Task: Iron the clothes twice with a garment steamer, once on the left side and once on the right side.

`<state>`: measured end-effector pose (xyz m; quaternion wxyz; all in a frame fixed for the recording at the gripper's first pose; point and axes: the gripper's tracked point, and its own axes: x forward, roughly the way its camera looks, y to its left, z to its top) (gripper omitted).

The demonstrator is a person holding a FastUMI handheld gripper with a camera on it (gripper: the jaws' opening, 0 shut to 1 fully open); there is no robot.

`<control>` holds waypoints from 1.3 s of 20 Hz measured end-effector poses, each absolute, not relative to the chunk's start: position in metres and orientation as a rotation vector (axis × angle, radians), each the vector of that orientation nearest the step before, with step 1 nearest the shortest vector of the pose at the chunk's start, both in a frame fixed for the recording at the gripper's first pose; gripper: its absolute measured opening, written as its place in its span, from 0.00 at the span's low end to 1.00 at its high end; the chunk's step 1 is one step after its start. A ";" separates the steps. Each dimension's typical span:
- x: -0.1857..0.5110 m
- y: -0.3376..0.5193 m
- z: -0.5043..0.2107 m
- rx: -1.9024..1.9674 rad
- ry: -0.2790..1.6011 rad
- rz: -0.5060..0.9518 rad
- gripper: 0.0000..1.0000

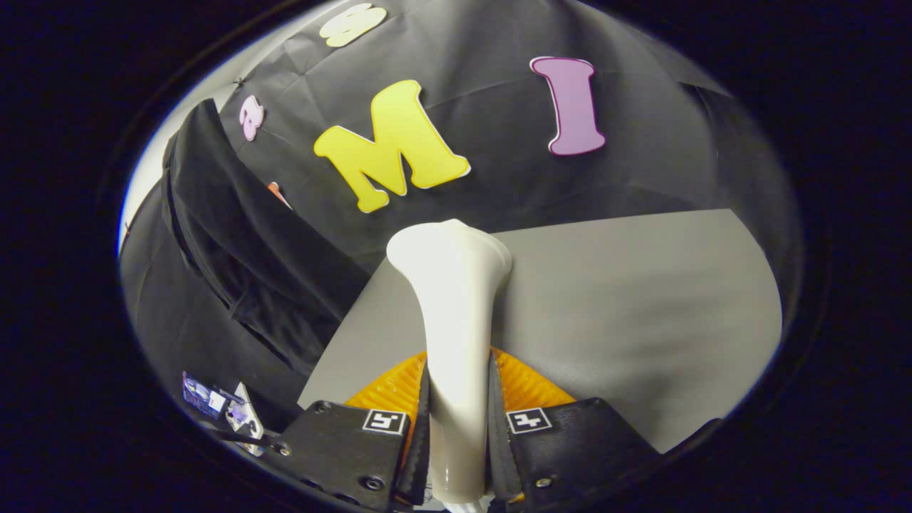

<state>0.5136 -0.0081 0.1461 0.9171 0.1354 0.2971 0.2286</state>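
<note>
A white garment steamer (pixel 454 313) stands up between my fingers, its flared head pointing away over the grey table (pixel 641 299). My gripper (pixel 457 399) is shut on the steamer's handle, with both fingers pressing its sides. A black garment (pixel 242 249) hangs to the left of the steamer, ahead of the left finger and in front of the booth's black wall. The steamer head is a little to the right of the garment and apart from it.
A small packet with a white tag (pixel 228 413) lies low on the left, beside the left finger. The grey table reaches to the right, ending at the black booth wall (pixel 641 142) behind.
</note>
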 end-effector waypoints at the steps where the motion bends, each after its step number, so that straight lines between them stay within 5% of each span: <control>1: 0.513 -0.008 0.149 0.265 0.591 0.460 0.38; 26: 0.336 0.147 0.334 0.140 0.095 0.226 0.38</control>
